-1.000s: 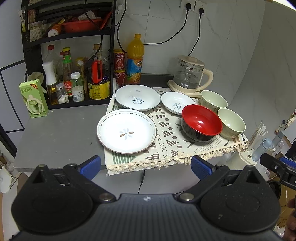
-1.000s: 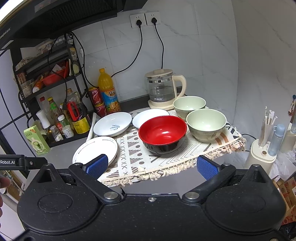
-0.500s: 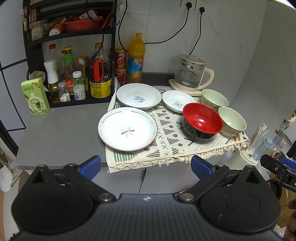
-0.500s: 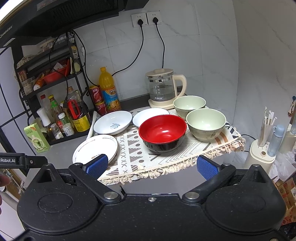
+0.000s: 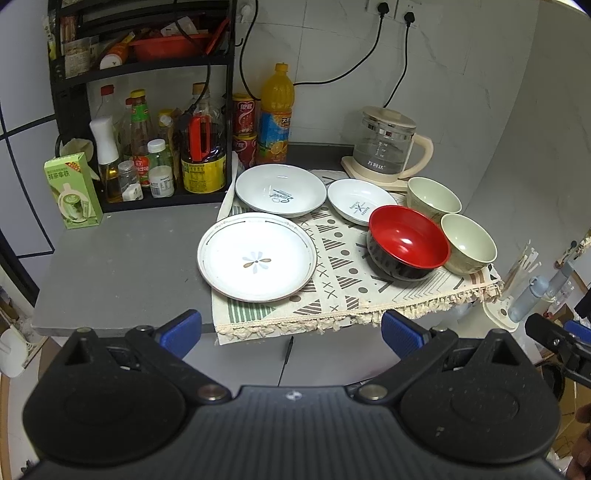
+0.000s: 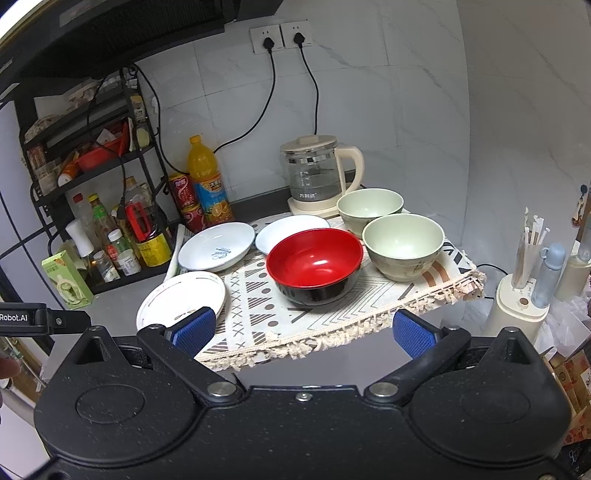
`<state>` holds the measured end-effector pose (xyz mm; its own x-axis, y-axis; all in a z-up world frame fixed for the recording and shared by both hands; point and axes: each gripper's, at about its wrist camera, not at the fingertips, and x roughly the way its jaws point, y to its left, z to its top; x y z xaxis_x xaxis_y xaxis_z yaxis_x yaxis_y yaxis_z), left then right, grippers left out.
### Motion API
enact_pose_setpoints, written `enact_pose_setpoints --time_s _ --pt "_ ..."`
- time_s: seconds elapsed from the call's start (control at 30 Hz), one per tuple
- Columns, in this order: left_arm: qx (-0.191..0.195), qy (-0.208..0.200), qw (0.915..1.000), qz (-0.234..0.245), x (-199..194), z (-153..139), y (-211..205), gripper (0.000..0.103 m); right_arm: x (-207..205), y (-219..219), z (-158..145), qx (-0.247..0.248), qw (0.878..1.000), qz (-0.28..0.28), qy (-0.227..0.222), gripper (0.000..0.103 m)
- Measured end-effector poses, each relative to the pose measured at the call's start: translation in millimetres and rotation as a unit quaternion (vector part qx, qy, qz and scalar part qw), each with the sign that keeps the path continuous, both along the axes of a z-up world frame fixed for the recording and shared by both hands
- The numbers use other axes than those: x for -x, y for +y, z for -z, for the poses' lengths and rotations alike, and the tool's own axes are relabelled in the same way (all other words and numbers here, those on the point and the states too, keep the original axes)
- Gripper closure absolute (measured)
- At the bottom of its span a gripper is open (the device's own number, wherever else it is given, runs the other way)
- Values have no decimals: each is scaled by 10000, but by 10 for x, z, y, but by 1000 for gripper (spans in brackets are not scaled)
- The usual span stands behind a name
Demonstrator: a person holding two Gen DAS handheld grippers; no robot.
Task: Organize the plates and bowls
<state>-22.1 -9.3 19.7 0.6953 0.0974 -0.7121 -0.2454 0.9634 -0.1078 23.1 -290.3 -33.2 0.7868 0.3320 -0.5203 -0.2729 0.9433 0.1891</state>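
From the left wrist view, the grey bench (image 5: 122, 258) shows its bare left half, and the patterned cloth (image 5: 343, 280) covers the right half. The flower plate (image 5: 257, 257) lies at the cloth's near left corner, overhanging onto bare bench. Behind it sits the deep white plate (image 5: 282, 189), with the small white dish (image 5: 356, 201) to its right. The red bowl (image 5: 408, 242) stands beside two pale green bowls, the nearer one (image 5: 468, 243) and the farther one (image 5: 434, 194) by the glass kettle (image 5: 388, 147). The left tool (image 5: 291, 332) hangs before the bench edge, fingers spread wide, holding nothing and touching nothing.

From the right wrist view, a wall outlet (image 6: 281, 36) with two plugs and a holder of straws (image 6: 521, 295) off the bench's right end show clearly. Here the red bowl (image 6: 314, 264) partly hides the small dish. The right tool (image 6: 303, 332) is likewise spread wide and empty, short of the cloth's fringe.
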Motion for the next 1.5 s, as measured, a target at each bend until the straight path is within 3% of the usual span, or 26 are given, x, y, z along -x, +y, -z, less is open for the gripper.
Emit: enact_pose_setpoints --time_s 0.27,0.6,0.97,1.5 --pt "6 -42 9997 251 -263 63 -108 1 -260 -121 55 71 9999 110 101 0" --pt "189 137 9995 230 -764 173 -274 1 -737 -253 147 141 9992 155 348 0" --pt "160 340 9992 136 -1473 229 -453 1 -1418 -379 238 170 9974 55 693 0" --pt "420 581 9972 211 -2431 351 -650 1 -2227 -539 394 214 9946 282 978 0"
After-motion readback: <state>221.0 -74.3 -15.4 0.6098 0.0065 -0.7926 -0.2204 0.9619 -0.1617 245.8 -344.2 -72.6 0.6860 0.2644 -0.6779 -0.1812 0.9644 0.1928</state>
